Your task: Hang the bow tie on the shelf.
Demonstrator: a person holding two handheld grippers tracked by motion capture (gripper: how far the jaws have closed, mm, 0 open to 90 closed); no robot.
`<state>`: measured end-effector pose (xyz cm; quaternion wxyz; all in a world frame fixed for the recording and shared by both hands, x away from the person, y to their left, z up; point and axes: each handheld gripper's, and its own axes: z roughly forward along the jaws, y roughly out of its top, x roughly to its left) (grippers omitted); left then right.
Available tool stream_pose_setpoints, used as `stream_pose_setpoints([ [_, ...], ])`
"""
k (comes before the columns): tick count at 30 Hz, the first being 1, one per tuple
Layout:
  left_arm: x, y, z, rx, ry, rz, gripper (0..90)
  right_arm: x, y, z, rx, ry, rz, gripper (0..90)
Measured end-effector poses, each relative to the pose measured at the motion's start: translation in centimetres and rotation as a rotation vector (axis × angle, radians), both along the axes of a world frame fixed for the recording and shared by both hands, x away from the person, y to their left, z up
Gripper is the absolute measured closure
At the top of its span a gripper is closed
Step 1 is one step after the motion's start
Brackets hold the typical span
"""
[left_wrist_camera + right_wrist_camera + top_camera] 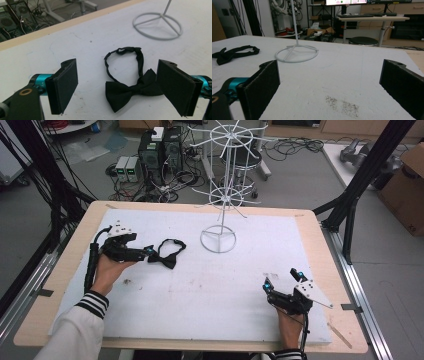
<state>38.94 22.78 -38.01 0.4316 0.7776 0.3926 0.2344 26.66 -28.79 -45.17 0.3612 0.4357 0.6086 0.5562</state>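
A black bow tie (pixel 167 254) lies flat on the white table pad (pixel 210 290), left of centre in the high view, its neck strap curled into a loop toward the upper right of the bow. The left gripper (pixel 148 251) sits just beside it at the frame's left, jaws pointing at the bow's near wing. In the left gripper view the bow tie (pixel 130 88) lies between the two black jaw pads, which stand spread wide on either side of it; the right-hand pad overlaps the edge of one wing in the picture, though whether it touches the cloth I cannot tell. The gripper seems lined up this way so that closing would pinch the bow across its knot or wing, the stiffest part to lift by (the thin strap would likely slip or dangle).

The white wire display stand (pixel 220 195) rises from its ring base (pixel 218 239) in the upper middle of the high view, just right of the bow tie and apart from it. Its spoked tiers look made for hanging small items, so the bow tie's strap loop is probably meant to go over one of the spokes.

The right gripper (pixel 283 280) rests low at the lower right of the high view, well apart from both the bow tie and the stand. In the right gripper view its jaws are spread wide over bare pad with nothing between them, and the ring base (pixel 296 53) and the bow tie (pixel 234 53) show farther off toward the upper left; it appears to be waiting, perhaps to help open the loop.
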Motion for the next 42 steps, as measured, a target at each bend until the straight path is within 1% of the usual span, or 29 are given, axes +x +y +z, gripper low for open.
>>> stream_pose_setpoints([
  [2,0.5,-0.4,0.1,0.024,0.018,0.002,18.4,0.0,0.0,0.0,-0.002,0.0,0.0,1.9],
  [3,0.7,-0.5,0.1,0.026,0.02,0.002,18.4,0.0,0.0,0.0,-0.006,-0.004,0.001,1.9],
  [4,0.9,-0.7,0.1,0.032,0.032,0.002,19.0,0.0,0.0,0.0,-0.007,-0.004,0.001,1.9],
  [7,1.7,-1.3,0.2,0.071,0.062,0.004,19.6,0.0,0.0,0.0,-0.001,0.0,-0.001,1.9],
  [9,2.3,-1.7,0.4,0.102,0.07,0.009,19.7,0.0,0.0,0.0,-0.004,-0.004,-0.001,1.9],
  [11,2.8,-2.2,0.6,0.107,0.086,0.007,19.8,0.0,0.0,0.0,-0.004,0.0,-0.003,1.9],
  [14,3.7,-3.0,0.6,0.12,0.132,-0.004,20.1,0.1,-0.1,0.0,-0.003,0.0,-0.001,1.9],
  [16,4.1,-3.5,0.4,0.119,0.164,-0.001,20.2,0.0,0.0,0.0,-0.002,0.003,-0.001,1.9],
  [17,4.3,-3.7,0.3,0.125,0.181,-0.003,20.3,0.0,0.0,0.0,-0.005,-0.001,-0.002,1.9],
  [19,4.6,-4.0,0.0,0.145,0.184,0.007,21.4,0.0,0.0,0.0,-0.005,-0.006,-0.002,1.9],
  [20,4.7,-4.0,-0.1,0.138,0.189,0.016,22.8,0.0,0.0,0.0,-0.002,-0.007,-0.003,1.9],
  [21,4.9,-4.1,-0.3,0.132,0.201,0.023,23.6,0.0,-0.1,0.0,-0.002,-0.008,-0.002,1.9],
  [23,5.1,-4.2,-0.7,0.137,0.229,0.049,24.0,0.0,-0.1,0.0,-0.003,-0.009,-0.002,1.9],
  [24,5.2,-4.4,-0.8,0.138,0.242,0.046,24.0,0.0,0.0,0.0,0.0,-0.006,-0.002,1.9],
  [27,5.3,-4.7,-1.3,0.168,0.254,0.056,25.0,0.0,-0.1,0.0,0.001,-0.006,-0.003,1.9],
  [31,5.6,-4.9,-1.8,0.169,0.288,0.071,26.2,0.0,-0.1,0.0,-0.001,-0.009,0.0,1.9],
  [32,5.7,-4.9,-1.9,0.168,0.293,0.076,26.7,0.0,-0.1,0.0,0.002,-0.007,-0.002,1.9],
  [33,5.7,-5.0,-2.0,0.178,0.297,0.084,27.2,0.0,-0.1,0.0,0.004,-0.007,-0.003,1.9],
  [35,5.7,-5.0,-2.1,0.182,0.3,0.086,29.2,0.0,-0.1,0.0,0.006,-0.006,-0.001,1.9],
  [37,5.9,-5.1,-2.5,0.185,0.311,0.083,29.8,0.0,-0.1,0.0,0.005,-0.005,-0.002,1.9],
  [39,6.0,-5.2,-2.6,0.187,0.314,0.085,32.7,0.0,-0.1,0.0,0.008,-0.005,-0.001,1.9],
  [40,6.0,-5.3,-2.7,0.192,0.314,0.088,32.8,0.0,-0.1,0.0,0.009,-0.003,0.0,1.9],
  [41,6.0,-5.4,-2.8,0.2,0.315,0.084,34.8,0.0,-0.1,0.0,0.008,-0.005,-0.002,1.9],
  [42,6.0,-5.5,-2.9,0.208,0.319,0.073,39.0,0.0,-0.1,0.0,0.008,-0.003,0.0,1.9],
])
